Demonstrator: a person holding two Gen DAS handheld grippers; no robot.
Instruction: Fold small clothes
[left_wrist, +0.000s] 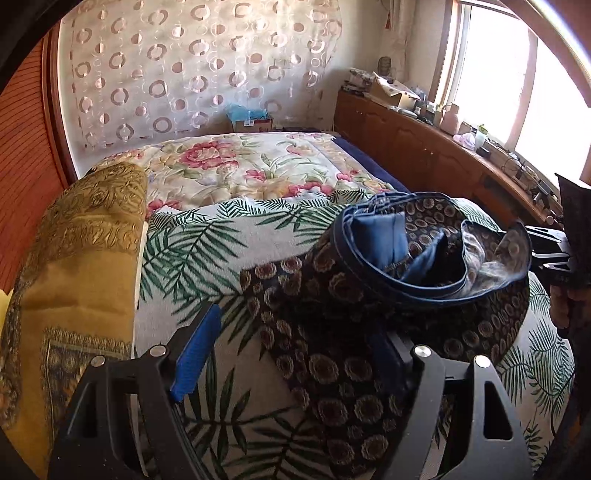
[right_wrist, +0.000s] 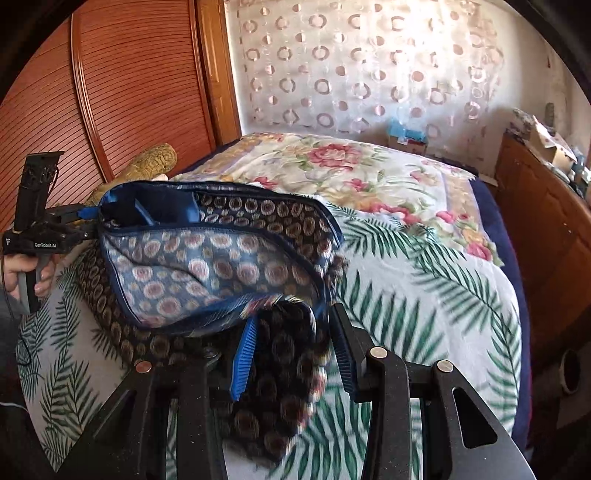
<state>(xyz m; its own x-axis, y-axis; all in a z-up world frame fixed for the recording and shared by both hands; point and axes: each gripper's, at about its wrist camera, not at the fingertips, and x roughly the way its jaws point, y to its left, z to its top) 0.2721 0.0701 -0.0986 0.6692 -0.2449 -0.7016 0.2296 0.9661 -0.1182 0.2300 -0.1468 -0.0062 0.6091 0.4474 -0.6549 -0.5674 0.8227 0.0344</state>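
The dark, blue-trimmed garment with round floral medallions lies bunched on the palm-leaf bedspread. The right claw pinches its fabric; the left claw stands spread.

A garment lies on the near end of a bed. A quilt covers the bed behind the garment, a cushion lies left of it, and a cabinet runs along the bed's right side.
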